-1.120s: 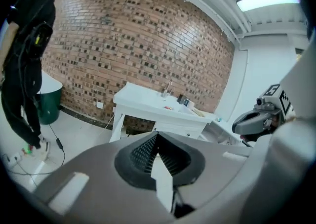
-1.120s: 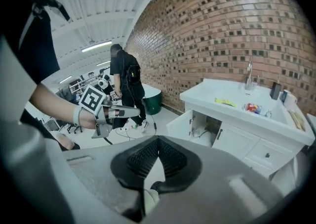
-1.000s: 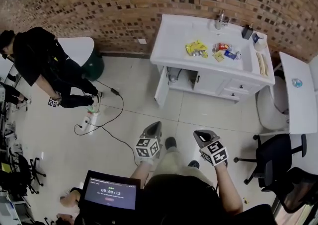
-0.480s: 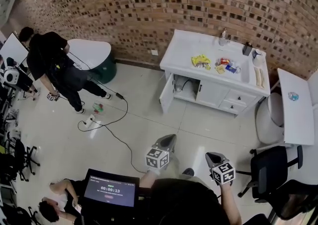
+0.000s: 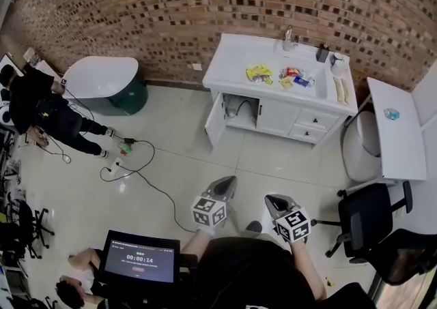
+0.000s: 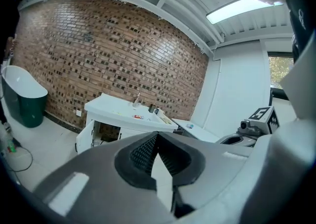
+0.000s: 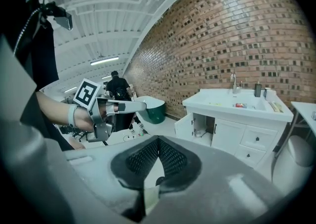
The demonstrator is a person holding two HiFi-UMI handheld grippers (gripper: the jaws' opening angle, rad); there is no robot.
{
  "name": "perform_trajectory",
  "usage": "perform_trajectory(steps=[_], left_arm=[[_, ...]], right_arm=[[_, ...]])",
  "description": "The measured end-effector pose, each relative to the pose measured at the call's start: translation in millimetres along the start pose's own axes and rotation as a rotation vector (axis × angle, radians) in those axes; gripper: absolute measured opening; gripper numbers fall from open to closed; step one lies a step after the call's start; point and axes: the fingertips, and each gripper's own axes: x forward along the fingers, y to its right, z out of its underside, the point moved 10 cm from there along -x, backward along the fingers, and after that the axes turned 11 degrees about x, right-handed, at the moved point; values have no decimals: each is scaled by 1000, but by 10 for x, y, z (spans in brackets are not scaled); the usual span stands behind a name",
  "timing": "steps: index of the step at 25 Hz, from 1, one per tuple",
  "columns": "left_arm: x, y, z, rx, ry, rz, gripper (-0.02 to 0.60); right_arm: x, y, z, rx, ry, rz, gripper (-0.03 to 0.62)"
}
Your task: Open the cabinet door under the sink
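Both hand-held grippers, left gripper (image 5: 227, 183) and right gripper (image 5: 274, 200), are clenched on nothing and hang over the pale tiled floor (image 5: 171, 144), well apart from the white sink cabinet (image 5: 300, 123) at the brick wall (image 5: 171, 7). Its white left door (image 5: 213, 121) stands swung out toward the person, long axis upright. The opened compartment holds a grey curved pipe (image 5: 239, 106), and yellow and red packets (image 5: 257, 73) lie on top.

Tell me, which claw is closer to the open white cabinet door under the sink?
Left. The left claw is lined up with the open white cabinet door, though far back from it; the right claw sits farther off to the right.
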Motion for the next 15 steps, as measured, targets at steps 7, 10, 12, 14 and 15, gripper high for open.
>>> perform_trajectory(steps=[7, 10, 12, 14, 15], left_arm=[[202, 155, -28, 38, -3, 63, 15], [235, 157, -61, 41, 0, 77, 15], [247, 153, -89, 44, 7, 80, 15], [253, 154, -111, 51, 15, 79, 15], [251, 158, -109, 52, 15, 77, 15]], right_arm=[[-76, 114, 11, 10, 31, 33, -9], [-135, 158, -20, 20, 48, 60, -9], [-178, 176, -41, 16, 53, 71, -9], [-219, 187, -55, 3, 57, 76, -9], [-240, 190, -54, -2, 61, 79, -9]])
